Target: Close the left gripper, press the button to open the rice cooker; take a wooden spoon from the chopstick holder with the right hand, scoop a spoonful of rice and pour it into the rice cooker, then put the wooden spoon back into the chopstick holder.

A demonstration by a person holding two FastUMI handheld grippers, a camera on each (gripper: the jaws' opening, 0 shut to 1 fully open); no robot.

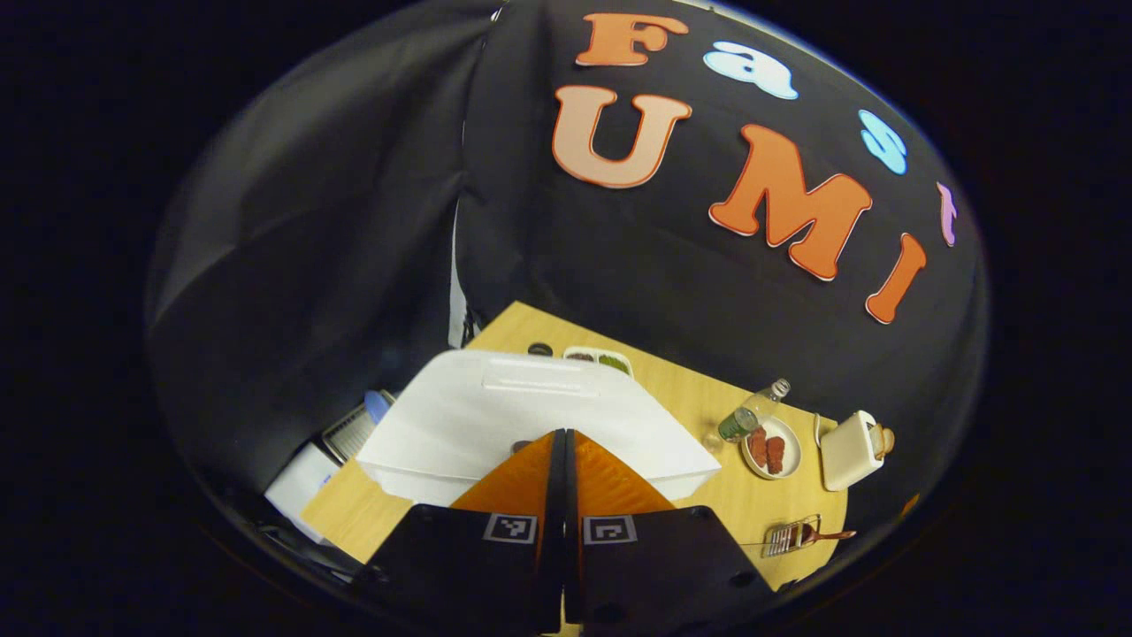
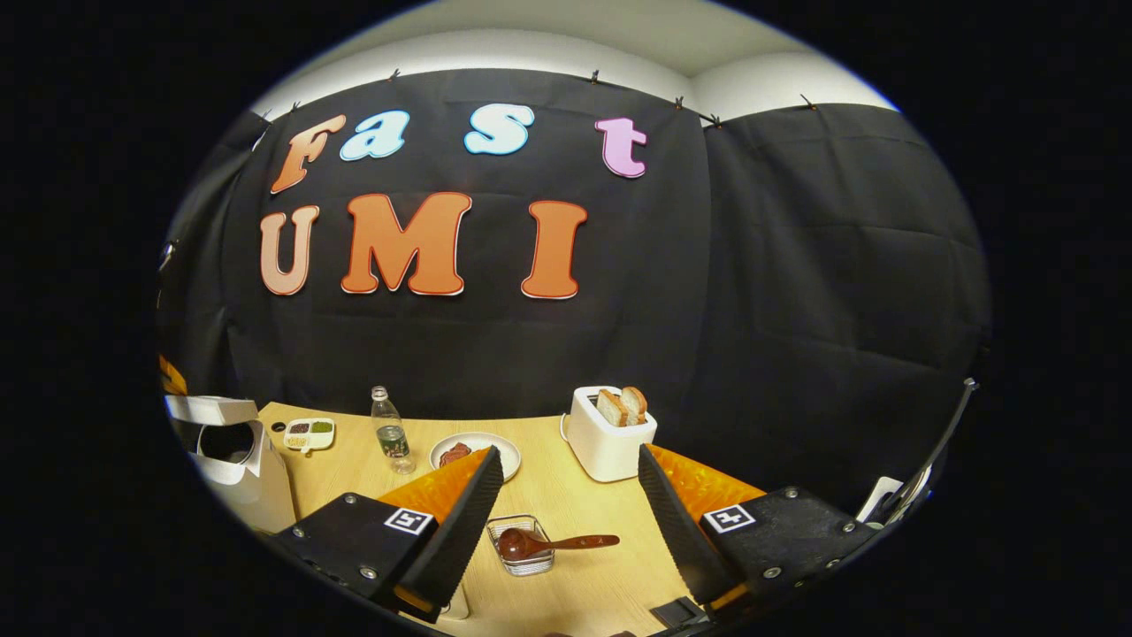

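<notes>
Left gripper [image 1: 562, 435]: fingers pressed together, no gap, nothing between them; tips poised over the near edge of the white, smooth plastic rice cooker [image 1: 531, 416]. Lid seen from above as a broad, flat, rounded-corner panel with a shallow moulded recess; in the right gripper view the same cooker [image 2: 232, 456] stands with lid raised and dark inner opening exposed.

Right gripper [image 2: 570, 482]: fingers spread wide, empty, ribbed inner faces visible; raised above the table, well right of the rice cooker.

Light wood-grain laminate table [image 2: 566, 513] under all items.

Positions relative to the rice cooker:
- Small clear rectangular wire-framed chopstick holder [image 2: 522, 544], right of and nearer than the cooker, framed between the spread fingers; also visible in the left gripper view [image 1: 790, 537].
- Dark reddish-brown wooden spoon [image 2: 544, 541], glossy rounded bowl lying in the holder, slim handle projecting over its rim to the right, roughly level.
- Small white divided dish [image 2: 309, 433] with dark and green fillings, just behind the cooker.
- Clear plastic bottle [image 2: 390, 431] with green label, right of the dish.
- Round white plate [image 2: 504, 453] with reddish-brown pieces, right of the bottle.
- White boxy toaster [image 2: 608, 440] with two tan bread slices upright in its slots, farthest right.
</notes>
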